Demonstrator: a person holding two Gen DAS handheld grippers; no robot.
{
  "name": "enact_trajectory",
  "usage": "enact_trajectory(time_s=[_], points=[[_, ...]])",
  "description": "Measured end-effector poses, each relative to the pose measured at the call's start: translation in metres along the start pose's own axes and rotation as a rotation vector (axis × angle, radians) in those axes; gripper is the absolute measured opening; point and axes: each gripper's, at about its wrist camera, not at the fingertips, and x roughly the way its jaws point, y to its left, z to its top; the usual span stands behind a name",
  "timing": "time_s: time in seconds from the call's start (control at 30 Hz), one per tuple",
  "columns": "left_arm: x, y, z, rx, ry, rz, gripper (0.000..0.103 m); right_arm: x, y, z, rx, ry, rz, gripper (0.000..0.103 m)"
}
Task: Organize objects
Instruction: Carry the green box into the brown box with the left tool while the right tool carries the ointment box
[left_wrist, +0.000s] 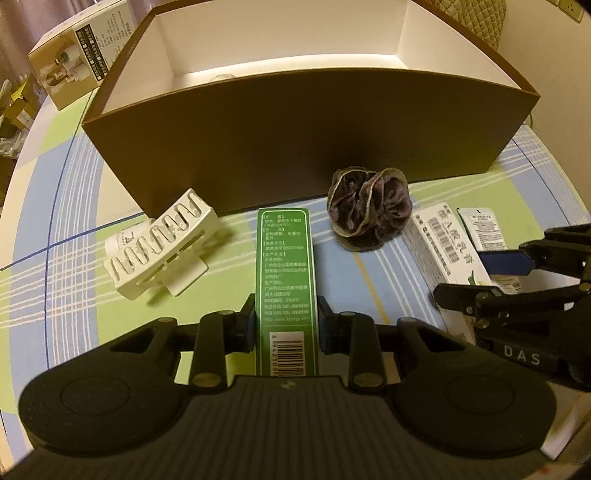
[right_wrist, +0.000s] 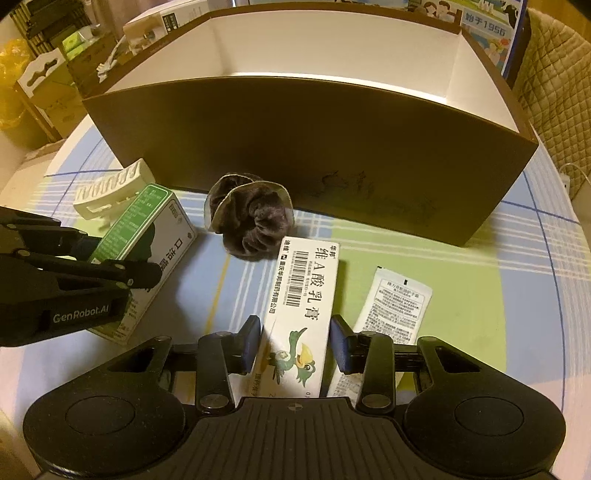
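A tall green carton (left_wrist: 286, 273) lies on the checked tablecloth, and my left gripper (left_wrist: 287, 325) is shut on its near end, pads pressed on both long sides. In the right wrist view the same green carton (right_wrist: 147, 236) shows with the left gripper (right_wrist: 118, 254) on it. My right gripper (right_wrist: 295, 345) is open, straddling the near end of a white ointment box (right_wrist: 306, 295) with narrow gaps at each pad. From the left wrist view the right gripper (left_wrist: 461, 275) sits over that white box (left_wrist: 443, 243). A big open brown box (left_wrist: 295, 140) stands behind.
A dark velvet scrunchie (right_wrist: 251, 218) lies just before the brown box (right_wrist: 314, 147). A white slotted rack (left_wrist: 162, 243) rests over a small white bottle (left_wrist: 118, 243) at the left. A white sachet (right_wrist: 395, 306) lies right of the ointment box. A product carton (left_wrist: 81, 51) stands at the far left.
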Motion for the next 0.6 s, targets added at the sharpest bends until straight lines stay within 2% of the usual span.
enact_trajectory(time_s=[0.13, 0.37, 0.6], points=[[-0.008, 0.003, 0.001, -0.012, -0.020, -0.012, 0.026, -0.006, -0.005, 0.001, 0.021, -0.004, 0.039, 0.036], [-0.033, 0.010, 0.003, -0.044, -0.080, -0.046, 0.026, -0.034, -0.023, 0.000, 0.109, -0.047, 0.161, 0.035], [-0.067, 0.017, 0.009, -0.084, -0.170, -0.076, 0.026, -0.081, -0.032, 0.006, 0.131, -0.177, 0.194, 0.035]])
